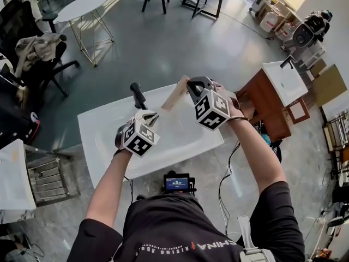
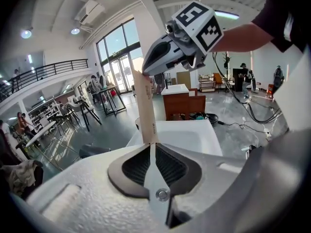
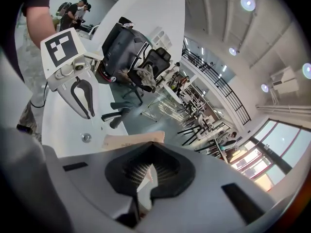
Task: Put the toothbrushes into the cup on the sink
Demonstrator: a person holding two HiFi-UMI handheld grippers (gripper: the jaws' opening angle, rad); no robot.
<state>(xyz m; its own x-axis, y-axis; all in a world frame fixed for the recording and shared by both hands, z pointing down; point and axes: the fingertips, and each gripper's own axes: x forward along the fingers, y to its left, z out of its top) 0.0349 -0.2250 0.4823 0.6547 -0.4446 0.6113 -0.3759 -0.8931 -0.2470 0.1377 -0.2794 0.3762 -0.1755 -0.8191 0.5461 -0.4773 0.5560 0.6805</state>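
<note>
A long tan cardboard toothbrush package (image 1: 174, 95) is stretched between my two grippers above the white sink (image 1: 103, 130). My left gripper (image 1: 150, 117) is shut on the package's near end; in the left gripper view the strip (image 2: 146, 106) rises straight out of the closed jaws (image 2: 150, 144). My right gripper (image 1: 191, 86) is shut on the far end, and it shows at the top of the strip (image 2: 187, 38). In the right gripper view the package (image 3: 131, 141) lies across the closed jaws (image 3: 151, 152). No toothbrush itself or cup shows.
A black faucet (image 1: 138, 94) stands at the sink's back edge, just left of the package. The drain (image 3: 86, 138) shows in the basin. A second sink on a wooden cabinet (image 1: 275, 91) stands to the right. Chairs and a round table (image 1: 82, 7) are behind.
</note>
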